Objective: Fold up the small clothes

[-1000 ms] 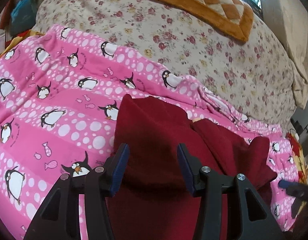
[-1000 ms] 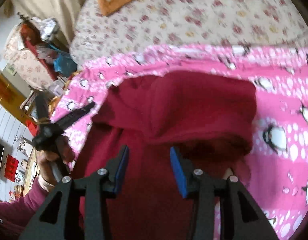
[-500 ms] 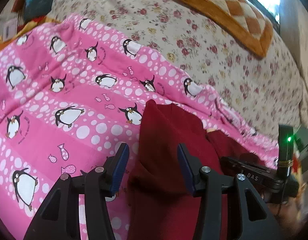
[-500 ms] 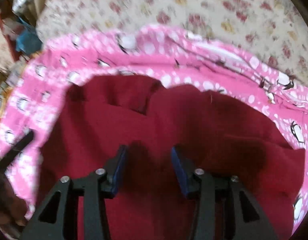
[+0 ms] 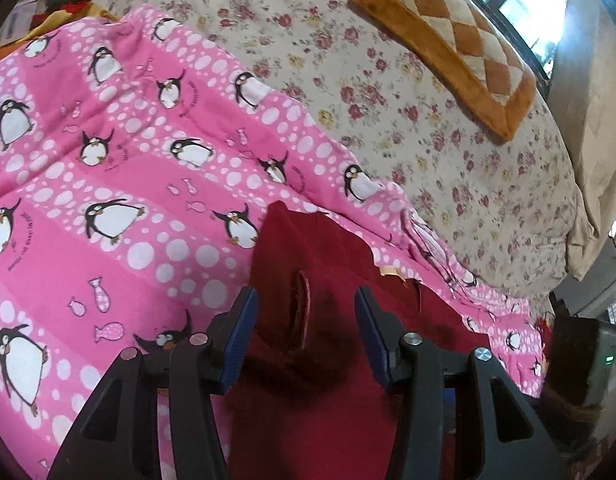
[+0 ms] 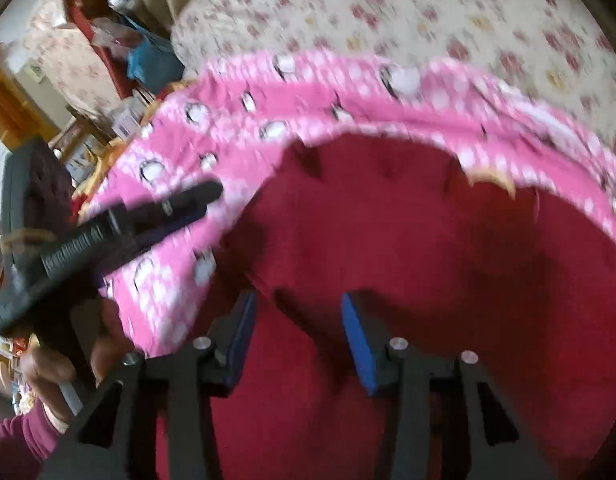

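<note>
Over on the left, the left claw (image 5: pixel 303 340) hangs just above the near left edge of the dark red garment (image 5: pixel 340 320), its blue pads parted and pressing on nothing, only a raised fold of the cloth showing in the gap. The garment lies rumpled on the pink penguin blanket (image 5: pixel 107 184), which is spread over the bed with the flowered sheet (image 5: pixel 388 92), and it looks only part folded, with a pale tag (image 5: pixel 392 270) poking out at its far edge. If that claw shuts where it is, I reckon it would pinch one ridge of cloth and not a whole edge, and the fold would come out crooked. It could also catch the blanket underneath, since the garment's edge sits right against it, and drag both together. Further right, the right claw (image 6: pixel 295 340) has just come open after a quick close, and its pads stand apart above the middle of the garment with nothing gripped. Its view is blurred, so the hand seems to be on the move, and a grab made in that hurry might bunch the soft, limp cloth or undo the layer already turned over.
</note>
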Tool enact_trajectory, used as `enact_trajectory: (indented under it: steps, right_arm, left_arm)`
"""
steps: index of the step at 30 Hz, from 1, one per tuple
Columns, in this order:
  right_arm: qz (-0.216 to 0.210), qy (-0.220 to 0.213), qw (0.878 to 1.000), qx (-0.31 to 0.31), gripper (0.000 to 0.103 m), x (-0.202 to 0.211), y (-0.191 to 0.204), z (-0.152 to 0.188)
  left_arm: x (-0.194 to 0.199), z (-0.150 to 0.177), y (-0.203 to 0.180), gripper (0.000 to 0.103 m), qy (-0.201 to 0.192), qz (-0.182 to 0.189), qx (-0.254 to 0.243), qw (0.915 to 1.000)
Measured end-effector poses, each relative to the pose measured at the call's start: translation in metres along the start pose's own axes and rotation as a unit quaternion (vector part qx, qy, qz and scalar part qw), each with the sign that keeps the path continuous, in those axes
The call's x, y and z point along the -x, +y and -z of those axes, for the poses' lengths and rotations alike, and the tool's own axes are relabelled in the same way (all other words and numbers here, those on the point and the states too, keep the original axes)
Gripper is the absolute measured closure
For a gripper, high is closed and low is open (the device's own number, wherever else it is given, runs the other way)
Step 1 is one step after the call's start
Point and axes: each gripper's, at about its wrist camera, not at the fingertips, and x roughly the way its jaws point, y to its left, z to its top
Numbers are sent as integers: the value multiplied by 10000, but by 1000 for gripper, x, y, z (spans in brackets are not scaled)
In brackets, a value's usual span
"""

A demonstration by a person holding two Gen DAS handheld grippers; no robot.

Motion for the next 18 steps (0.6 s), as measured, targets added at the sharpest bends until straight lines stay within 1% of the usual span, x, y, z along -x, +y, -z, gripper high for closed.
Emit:
enact_trajectory:
  steps: [2, 3, 4, 5, 6, 7, 8, 9, 10, 11, 12, 13, 15, 17, 18]
  right_arm:
    - [63, -245, 9995, -174, 55, 34, -15, 10]
    - [173, -345, 9990, -242, 51, 51, -25, 13]
    - [384, -488, 9975, -325, 45, 74, -39, 19]
    - [576, -599, 9958, -393, 41, 87, -50, 20]
    - [901, -744, 9919, -497, 34, 105, -67, 24]
    - [1171, -825, 9879, -597, 30, 117, -82, 26]
    - [1493, -909, 9815, -776, 30, 130, -103, 29]
    - [1790, -983, 9727, -1105, 30, 144, -129, 33]
    - [1936, -1045, 9649, -1434, 30, 151, -150, 35]
    - [1992, -1095, 9576, -1770, 30, 157, -168, 38]
    - [1972, -1155, 9510, -2085, 30, 160, -184, 40]
    - [1784, -1225, 9465, -2393, 30, 160, -201, 42]
    - [1378, -1198, 9497, -2543, 30, 145, -213, 40]
    - [1108, -999, 9574, -2472, 30, 119, -213, 34]
    - [1132, -845, 9608, -2385, 38, 106, -211, 31]
  left_arm:
    - [-5, 2, -5, 71, 74, 13, -92, 9999]
    - [-7, 3, -6, 70, 112, 0, -126, 9999]
    - [-12, 5, -9, 70, 196, -50, -200, 9996]
    - [-18, 7, -11, 71, 276, -159, -274, 9991]
    - [-22, 9, -12, 71, 320, -227, -313, 9987]
    - [-29, 12, -13, 71, 401, -304, -369, 9981]
    - [-37, 15, -15, 77, 507, -351, -456, 9971]
    - [-41, 16, -16, 90, 557, -391, -502, 9964]
    - [-46, 19, -17, 94, 616, -490, -567, 9953]
    - [-49, 20, -18, 100, 594, -602, -609, 9946]
    - [-50, 21, -17, 103, 560, -651, -625, 9943]
    - [-49, 21, -17, 103, 524, -680, -621, 9944]
    - [-48, 19, -15, 103, 489, -638, -588, 9950]
    - [-45, 17, -14, 103, 416, -595, -578, 9957]
    - [-42, 16, -15, 103, 369, -580, -580, 9959]
